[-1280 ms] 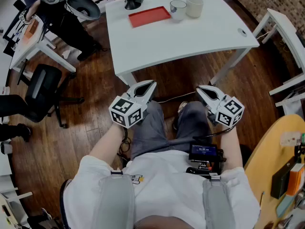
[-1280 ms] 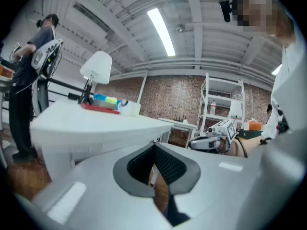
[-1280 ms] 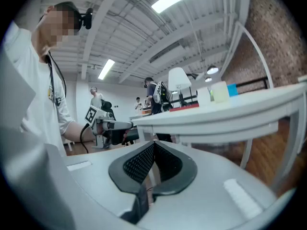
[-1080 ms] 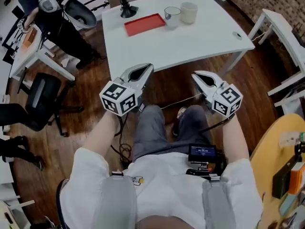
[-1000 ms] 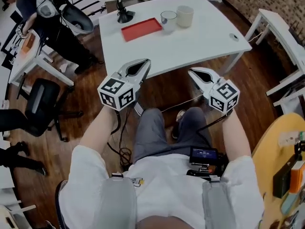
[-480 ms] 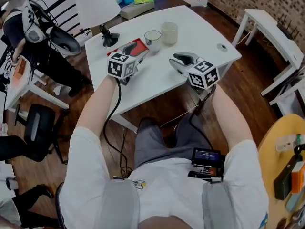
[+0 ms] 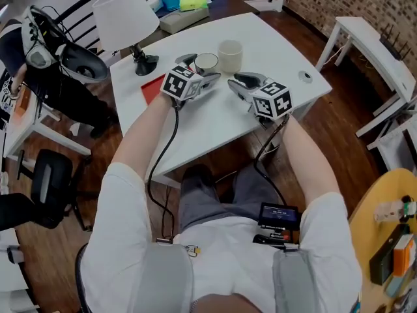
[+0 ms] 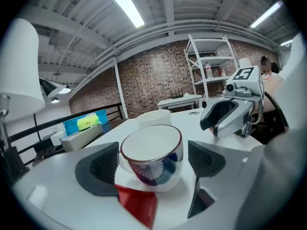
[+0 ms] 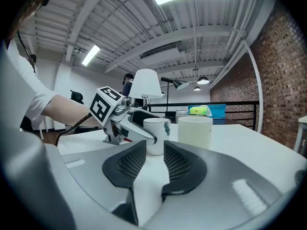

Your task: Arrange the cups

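Dim head view — bright ceiling strips, fisheye-warped edges

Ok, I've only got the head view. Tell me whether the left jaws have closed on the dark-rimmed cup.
Observer: Not yet. The left gripper has just been opening its jaws. In its own view they stand wide either side of the dark-rimmed cup, neither touching it.
Operator: Now check the right one.
Observer: The right gripper shows a narrow gap between its jaws, with nothing in it.
Operator: Say what it's aimed at.
Observer: Its view looks toward the same cup, with the cream cup just right of it.
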Available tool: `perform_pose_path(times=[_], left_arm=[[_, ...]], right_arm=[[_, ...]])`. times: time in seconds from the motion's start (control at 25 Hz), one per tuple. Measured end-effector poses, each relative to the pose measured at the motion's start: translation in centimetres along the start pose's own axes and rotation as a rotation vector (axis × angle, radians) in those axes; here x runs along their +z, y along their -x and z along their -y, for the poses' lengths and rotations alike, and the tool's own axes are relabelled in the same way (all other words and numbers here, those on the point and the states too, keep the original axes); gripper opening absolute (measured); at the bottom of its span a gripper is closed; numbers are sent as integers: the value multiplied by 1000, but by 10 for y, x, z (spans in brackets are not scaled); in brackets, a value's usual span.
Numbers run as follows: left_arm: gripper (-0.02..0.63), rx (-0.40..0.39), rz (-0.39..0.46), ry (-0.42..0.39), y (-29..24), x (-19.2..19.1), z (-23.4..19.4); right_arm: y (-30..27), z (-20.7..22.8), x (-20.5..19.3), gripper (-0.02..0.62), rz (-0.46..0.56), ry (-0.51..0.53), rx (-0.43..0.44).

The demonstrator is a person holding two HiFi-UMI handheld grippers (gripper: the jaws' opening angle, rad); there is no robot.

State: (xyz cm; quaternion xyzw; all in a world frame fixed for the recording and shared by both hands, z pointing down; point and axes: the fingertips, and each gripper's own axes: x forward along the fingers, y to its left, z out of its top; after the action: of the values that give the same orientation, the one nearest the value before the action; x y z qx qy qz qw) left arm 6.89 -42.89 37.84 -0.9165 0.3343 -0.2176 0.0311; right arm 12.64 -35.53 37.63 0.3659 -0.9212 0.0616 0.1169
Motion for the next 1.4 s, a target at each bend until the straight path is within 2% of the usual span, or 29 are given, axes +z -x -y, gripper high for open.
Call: perform_pose_path(times=[0.16,0.36,0.64,0.84,1.04,1.28,1.4], left_arm=[[426,31,6,-8,-7,-1,-4],[419,43,19,6,-6,-1,-5],[414,41,23,22,3,0,2],[414,37,68,33,21,12,4],[414,66,77,16,61,19,-22],[414,127,33,15,118,-12,-73],[414,134,18,20,138,-31,-92]], right_arm=[[-8,7,-1,87,24,-74,23],[-19,7,-1,69,5,-74,42],[-23,12,-1,66,-21,-89,1],[-25,11,-6,61,-45,-97,-3],[-28,7,-6,60,-64,-101,3],[-29,7,-8,55,-85,-108,7],[-29,6,-9,54,-84,-109,7]])
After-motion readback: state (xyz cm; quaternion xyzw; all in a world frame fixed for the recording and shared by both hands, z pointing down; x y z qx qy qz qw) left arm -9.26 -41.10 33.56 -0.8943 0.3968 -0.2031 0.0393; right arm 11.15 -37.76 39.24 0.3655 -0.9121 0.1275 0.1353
